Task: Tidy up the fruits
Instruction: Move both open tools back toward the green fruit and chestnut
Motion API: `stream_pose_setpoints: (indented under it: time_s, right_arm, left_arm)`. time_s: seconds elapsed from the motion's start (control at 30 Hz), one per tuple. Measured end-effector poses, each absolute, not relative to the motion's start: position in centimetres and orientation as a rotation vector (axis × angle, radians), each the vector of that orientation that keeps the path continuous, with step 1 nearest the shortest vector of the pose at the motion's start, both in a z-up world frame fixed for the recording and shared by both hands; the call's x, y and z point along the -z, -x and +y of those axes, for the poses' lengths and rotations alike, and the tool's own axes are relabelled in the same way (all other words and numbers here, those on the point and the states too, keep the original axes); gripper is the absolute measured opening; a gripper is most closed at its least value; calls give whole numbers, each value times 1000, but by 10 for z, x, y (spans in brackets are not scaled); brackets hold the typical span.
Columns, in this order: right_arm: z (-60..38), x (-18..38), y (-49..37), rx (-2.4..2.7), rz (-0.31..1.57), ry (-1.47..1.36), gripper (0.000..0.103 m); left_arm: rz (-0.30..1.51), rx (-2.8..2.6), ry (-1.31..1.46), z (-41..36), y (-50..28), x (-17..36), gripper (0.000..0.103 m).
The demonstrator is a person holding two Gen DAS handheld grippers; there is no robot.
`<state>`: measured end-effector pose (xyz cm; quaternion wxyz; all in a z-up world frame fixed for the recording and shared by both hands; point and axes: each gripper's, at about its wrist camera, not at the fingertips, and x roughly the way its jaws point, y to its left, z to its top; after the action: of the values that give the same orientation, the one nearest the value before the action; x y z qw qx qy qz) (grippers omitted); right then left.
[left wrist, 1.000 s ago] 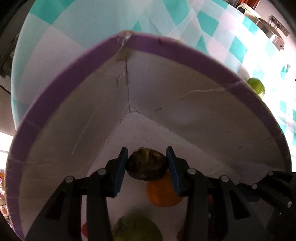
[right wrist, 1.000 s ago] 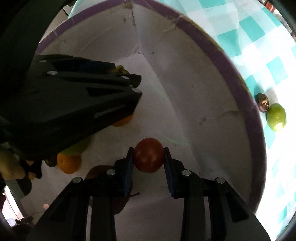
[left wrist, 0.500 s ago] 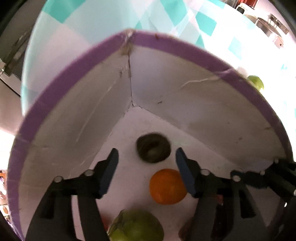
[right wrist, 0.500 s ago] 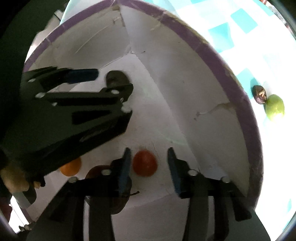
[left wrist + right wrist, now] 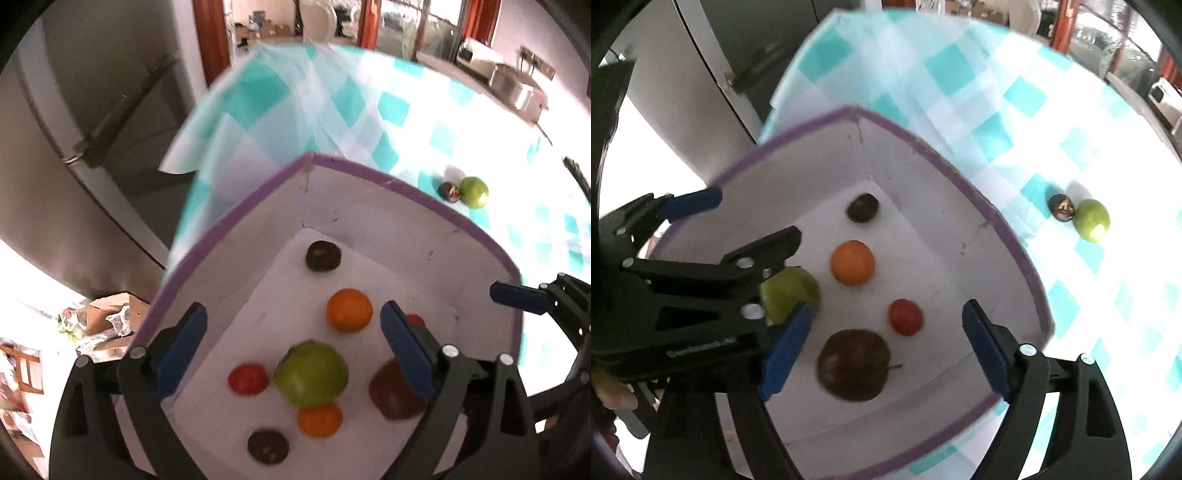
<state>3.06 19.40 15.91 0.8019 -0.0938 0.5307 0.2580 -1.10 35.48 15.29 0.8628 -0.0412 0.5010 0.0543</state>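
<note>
Both tongs stand with jaws wide apart, holding nothing: left tongs (image 5: 291, 332) and right tongs (image 5: 886, 336) hover above the purple-rimmed white box (image 5: 388, 181) on the worktop's teal-checked tablecloth (image 5: 369, 110). Inside the box, left wrist view: dark fruit (image 5: 323, 255) at 12 o'clock, orange (image 5: 349, 309) below it, large green apple (image 5: 312, 373) at centre, red tomato (image 5: 247, 378) at 9 o'clock, second orange (image 5: 319, 419) touching the apple at 6 o'clock, another dark fruit (image 5: 267, 446) nearest the camera, dark red apple (image 5: 853, 363) at 3 o'clock. Outside the box, at 2 o'clock, a green fruit (image 5: 474, 192) lies touching a small dark fruit (image 5: 448, 191).
</note>
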Motion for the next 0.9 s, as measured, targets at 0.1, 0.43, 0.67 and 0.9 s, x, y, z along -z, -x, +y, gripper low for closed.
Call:
stream_pose_setpoints:
  time_s: [0.1, 0.43, 0.67, 0.9]
  right_arm:
    - [188, -171, -1, -551, 1086, 144, 84]
    - [107, -191, 38, -427, 997, 5, 85]
    - [24, -164, 17, -284, 1041, -138, 86]
    - [-42, -138, -21, -200, 1086, -196, 86]
  left_arm:
    - [1014, -135, 95, 357, 34, -174, 98]
    - [892, -55, 87, 302, 71, -214, 101]
    - [907, 61, 27, 239, 43, -215, 101]
    - [966, 152, -3, 169, -13, -199, 101]
